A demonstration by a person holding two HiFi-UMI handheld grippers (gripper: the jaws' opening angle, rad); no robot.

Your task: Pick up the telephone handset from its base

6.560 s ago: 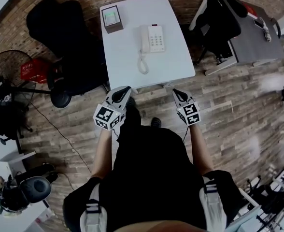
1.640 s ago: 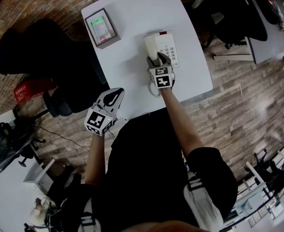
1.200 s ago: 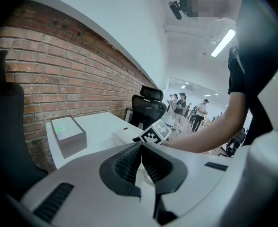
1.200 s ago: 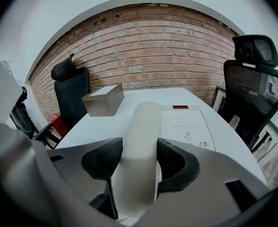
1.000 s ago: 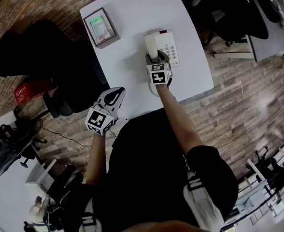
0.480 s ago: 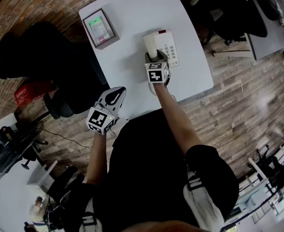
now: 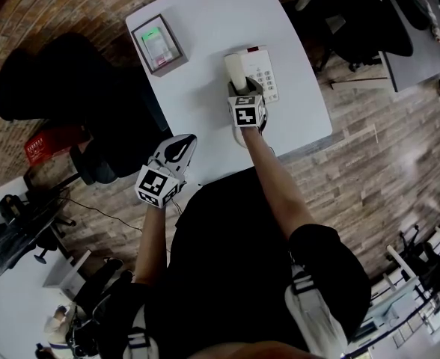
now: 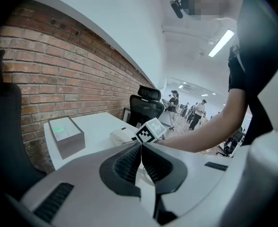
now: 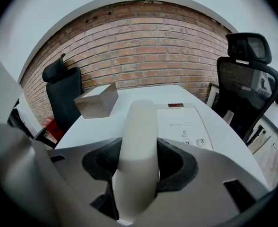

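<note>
Head view: high overhead, staring steeply down, white table (image 7: pixel 205 21) up at 12 o'clock. Left gripper view: hanging low off the near edge, facing across toward the brick wall (image 8: pixel 58 70), box (image 8: pixel 65 135) at 9 o'clock, telephone (image 8: pixel 122 135) near centre, further off. Right gripper view: right up close, skimming along the handset (image 9: pixel 139 141) toward that same wall. Shared by all three: table, box, telephone.

Two tools: left tool (image 7: pixel 183 141), right tool (image 7: pixel 244 90); one handset (image 7: pixel 236 69); one base (image 7: pixel 264 77); one box (image 7: pixel 158 45)
</note>
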